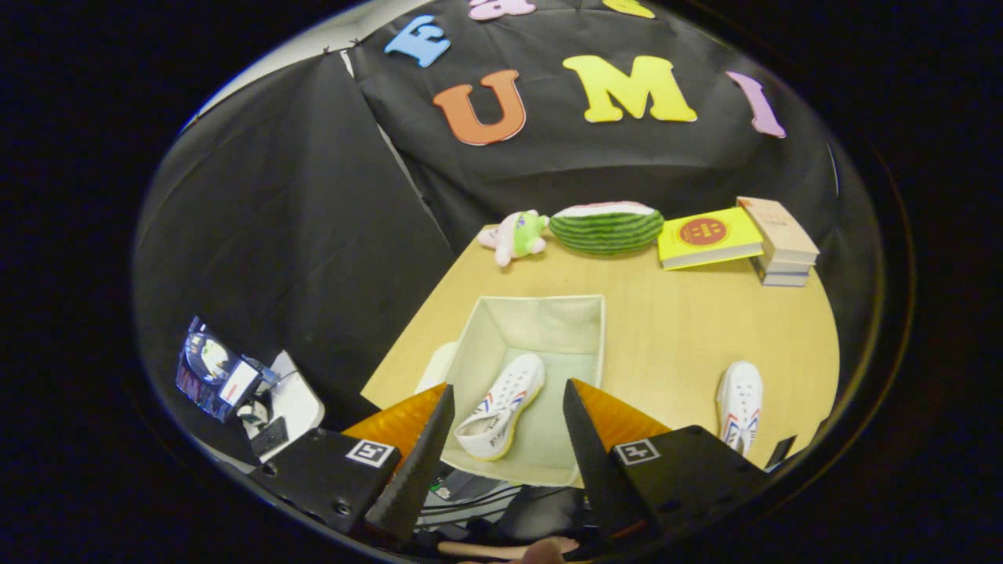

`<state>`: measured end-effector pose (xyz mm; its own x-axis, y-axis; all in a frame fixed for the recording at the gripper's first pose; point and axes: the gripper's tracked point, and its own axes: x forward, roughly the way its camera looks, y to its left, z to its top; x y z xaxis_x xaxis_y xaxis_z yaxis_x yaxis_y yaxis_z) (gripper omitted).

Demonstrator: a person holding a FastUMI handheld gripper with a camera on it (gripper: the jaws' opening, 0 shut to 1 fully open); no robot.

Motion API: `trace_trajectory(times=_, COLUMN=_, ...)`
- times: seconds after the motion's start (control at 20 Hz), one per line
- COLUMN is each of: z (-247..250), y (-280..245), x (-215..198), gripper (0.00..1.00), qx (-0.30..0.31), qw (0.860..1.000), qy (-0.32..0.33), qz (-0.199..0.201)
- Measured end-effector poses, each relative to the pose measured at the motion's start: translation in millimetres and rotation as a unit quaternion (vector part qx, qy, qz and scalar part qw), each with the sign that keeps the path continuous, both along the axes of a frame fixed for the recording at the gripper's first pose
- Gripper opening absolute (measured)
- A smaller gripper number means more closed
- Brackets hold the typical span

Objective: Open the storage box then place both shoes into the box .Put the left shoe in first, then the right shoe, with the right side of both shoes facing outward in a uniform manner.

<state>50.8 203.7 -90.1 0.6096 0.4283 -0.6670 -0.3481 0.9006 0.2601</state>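
Observation:
An open pale fabric storage box (pixel 584 313) sits on the wooden table, below and just ahead of my fingers. One white shoe (pixel 501 403) with red and blue stripes lies inside it on its side, toward the box's left wall. The second white shoe (pixel 740 403) rests on the table to the right of the box, beyond my right finger. My gripper (pixel 508 399) hovers above the box's near edge, open, with nothing between its fingers. A flat pale piece, maybe the box's lid (pixel 436 366), peeks out at the box's left side.
At the table's far edge lie a small plush toy (pixel 517 235), a watermelon-shaped cushion (pixel 607 227), a yellow book (pixel 709 236) and a stack of books (pixel 780 243). Left of the table, lower down, stands a white stand with devices (pixel 235 384). Cables lie under my fingers.

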Motion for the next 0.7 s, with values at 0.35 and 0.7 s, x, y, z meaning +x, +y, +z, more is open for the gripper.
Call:
trace_trajectory(times=0.35, z=-13, y=-143, x=-3, gripper=0.94, qx=-0.128, qw=0.987, qy=-0.064, qz=-0.074)
trace_trajectory(times=0.7, z=-80, y=-223, x=-8, gripper=0.94, qx=-0.136, qw=0.984, qy=0.029, qz=-0.111)
